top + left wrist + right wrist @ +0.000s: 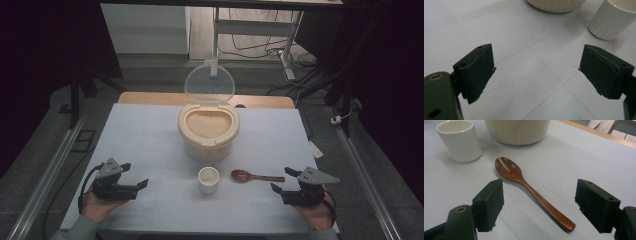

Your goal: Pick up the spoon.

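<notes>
A cream rice container (208,131) stands mid-table with its clear lid (209,84) hinged up; it is full of rice. In front of it sits a small white cup (208,180), empty as far as I can see, and to its right lies a brown wooden spoon (256,176), bowl toward the cup. My left gripper (134,175) rests at the front left, open, with bare table between its jaws (536,72). My right gripper (285,179) sits at the front right, open, its jaws either side of the spoon's handle (541,200) without touching it. The cup (460,140) and container (517,131) lie beyond.
A white sheet (150,145) covers the wooden table. Metal rails (55,165) run along both sides. Behind the table stand a desk frame with loose cables (280,50) on the floor. The cup (610,18) and container base (556,5) lie ahead of the left jaws.
</notes>
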`<state>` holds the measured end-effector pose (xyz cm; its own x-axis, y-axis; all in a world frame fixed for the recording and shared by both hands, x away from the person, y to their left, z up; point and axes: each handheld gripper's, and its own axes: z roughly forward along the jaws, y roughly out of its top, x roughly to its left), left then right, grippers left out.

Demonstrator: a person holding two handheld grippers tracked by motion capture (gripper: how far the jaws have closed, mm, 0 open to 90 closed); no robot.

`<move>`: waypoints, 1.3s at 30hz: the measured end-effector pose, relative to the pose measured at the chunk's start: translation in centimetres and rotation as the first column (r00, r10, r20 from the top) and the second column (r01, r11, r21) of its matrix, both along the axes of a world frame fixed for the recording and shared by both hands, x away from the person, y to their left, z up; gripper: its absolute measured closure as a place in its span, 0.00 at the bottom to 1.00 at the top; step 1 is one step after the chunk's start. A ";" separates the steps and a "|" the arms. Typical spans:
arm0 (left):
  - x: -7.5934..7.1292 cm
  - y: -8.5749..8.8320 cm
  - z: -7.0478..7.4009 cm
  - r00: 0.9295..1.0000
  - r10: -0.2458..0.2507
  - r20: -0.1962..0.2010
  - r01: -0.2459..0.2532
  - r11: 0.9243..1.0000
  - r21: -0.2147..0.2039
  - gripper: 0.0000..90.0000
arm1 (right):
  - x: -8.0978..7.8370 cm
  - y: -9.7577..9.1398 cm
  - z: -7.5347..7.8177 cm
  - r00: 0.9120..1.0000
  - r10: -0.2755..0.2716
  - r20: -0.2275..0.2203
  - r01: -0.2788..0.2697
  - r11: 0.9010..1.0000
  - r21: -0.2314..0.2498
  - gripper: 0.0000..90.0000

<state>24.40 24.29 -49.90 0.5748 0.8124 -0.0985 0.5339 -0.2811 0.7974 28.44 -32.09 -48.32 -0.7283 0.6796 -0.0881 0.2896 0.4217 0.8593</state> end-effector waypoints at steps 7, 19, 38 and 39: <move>-0.1 0.0 0.0 1.000 -0.012 0.009 0.012 1.000 0.012 0.14 | 0.0 0.4 -0.2 1.000 0.009 -0.005 -0.009 1.000 -0.017 0.25; 0.3 -0.1 -0.4 0.999 -0.030 -0.013 0.030 0.999 0.019 0.13 | -0.1 0.7 0.6 1.000 0.007 -0.016 -0.007 1.000 -0.025 0.28; 0.5 -0.1 -0.4 0.999 -0.033 -0.035 0.033 0.999 0.004 0.13 | 1.5 1.7 4.4 0.991 0.065 -0.119 -0.082 0.985 -0.151 0.31; 0.5 -0.1 -0.4 0.999 -0.034 -0.036 0.034 0.999 0.007 0.13 | 1.5 1.7 4.4 0.991 0.065 -0.119 -0.082 0.985 -0.151 0.31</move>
<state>24.92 24.16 -50.33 0.5984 0.7931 -0.1136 0.5520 -0.3052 0.7760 29.90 -30.40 -43.91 -0.7870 0.6084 -0.1025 0.3443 0.5709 0.7454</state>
